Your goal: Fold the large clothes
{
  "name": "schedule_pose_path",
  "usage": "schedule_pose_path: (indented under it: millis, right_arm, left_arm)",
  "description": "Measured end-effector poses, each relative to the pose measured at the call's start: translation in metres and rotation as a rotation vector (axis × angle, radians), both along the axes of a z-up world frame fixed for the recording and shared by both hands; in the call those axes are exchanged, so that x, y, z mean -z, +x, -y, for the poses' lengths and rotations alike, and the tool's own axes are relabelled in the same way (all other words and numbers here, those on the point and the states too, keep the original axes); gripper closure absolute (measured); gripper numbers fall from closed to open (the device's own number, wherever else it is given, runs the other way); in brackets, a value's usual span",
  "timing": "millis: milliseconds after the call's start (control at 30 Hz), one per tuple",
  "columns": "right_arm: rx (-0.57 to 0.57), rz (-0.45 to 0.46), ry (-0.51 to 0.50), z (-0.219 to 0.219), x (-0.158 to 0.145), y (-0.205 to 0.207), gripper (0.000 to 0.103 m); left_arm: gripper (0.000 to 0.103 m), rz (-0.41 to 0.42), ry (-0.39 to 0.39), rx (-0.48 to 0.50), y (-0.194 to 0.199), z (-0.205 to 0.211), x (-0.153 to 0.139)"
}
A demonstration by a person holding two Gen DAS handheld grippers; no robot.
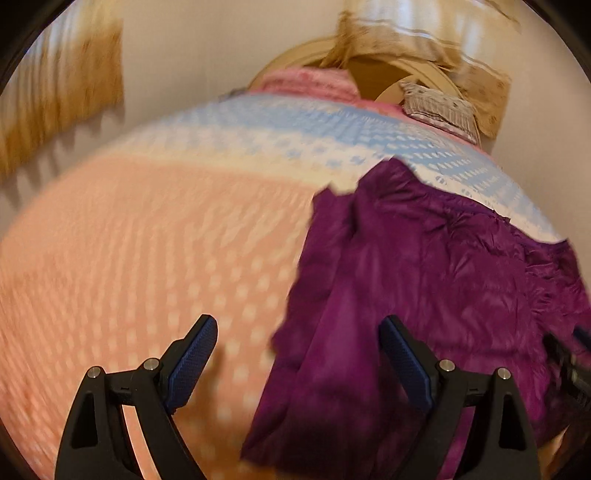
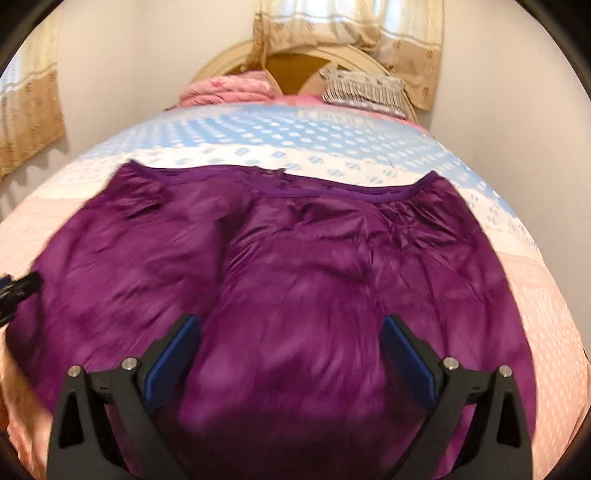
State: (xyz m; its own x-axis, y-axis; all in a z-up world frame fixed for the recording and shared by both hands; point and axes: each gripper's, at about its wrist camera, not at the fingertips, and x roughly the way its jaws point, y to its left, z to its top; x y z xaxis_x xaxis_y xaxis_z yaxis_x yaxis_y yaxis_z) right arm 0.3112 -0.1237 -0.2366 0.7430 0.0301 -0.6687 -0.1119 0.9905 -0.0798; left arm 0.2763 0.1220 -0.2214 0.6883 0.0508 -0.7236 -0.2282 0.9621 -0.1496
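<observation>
A large purple garment [image 2: 295, 280] lies spread on the bed, its trimmed hem toward the headboard. In the left wrist view the garment [image 1: 424, 277] fills the right side, its left edge running down the middle. My left gripper [image 1: 297, 332] is open and empty, hovering over that left edge, one finger above the bedspread and one above the cloth. My right gripper [image 2: 291, 332] is open and empty above the middle of the garment. The left gripper's tip [image 2: 18, 291] shows at the left edge of the right wrist view.
The bed has a pink, white and blue dotted bedspread [image 1: 129, 258]. A folded pink blanket [image 2: 229, 88] and a striped pillow [image 2: 362, 90] lie by the cream headboard [image 2: 229, 59]. Curtains [image 2: 351, 29] hang behind.
</observation>
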Motion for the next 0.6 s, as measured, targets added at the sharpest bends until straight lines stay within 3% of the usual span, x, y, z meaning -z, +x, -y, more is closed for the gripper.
schedule_pose_path:
  millis: [67, 233, 300, 433, 500, 567, 600]
  right_arm:
    - [0.003, 0.020, -0.009, 0.001, 0.004, -0.018, 0.001]
    - [0.006, -0.026, -0.021, 0.003, 0.028, -0.016, 0.000]
    - [0.011, -0.037, -0.027, 0.002, 0.032, -0.013, 0.000]
    - [0.016, -0.038, -0.066, -0.006, 0.034, -0.016, 0.000]
    - [0.016, -0.042, -0.057, -0.006, 0.035, -0.016, 0.000]
    - [0.016, -0.048, -0.049, -0.008, 0.036, -0.012, 0.000]
    - [0.017, -0.052, -0.052, -0.009, 0.036, -0.012, 0.000]
  left_arm:
    - [0.013, -0.007, -0.072, -0.004, -0.012, -0.006, 0.009]
    - [0.014, -0.009, -0.108, 0.051, -0.010, 0.015, 0.020]
    - [0.021, 0.009, -0.133, 0.057, -0.013, 0.015, 0.021]
    - [0.056, 0.025, -0.171, 0.130, -0.014, 0.020, 0.022]
    - [0.063, 0.024, -0.211, 0.137, -0.012, 0.019, 0.023]
    - [0.083, 0.036, -0.219, 0.154, -0.012, 0.015, 0.020]
    - [0.087, 0.043, -0.223, 0.174, -0.013, 0.014, 0.017]
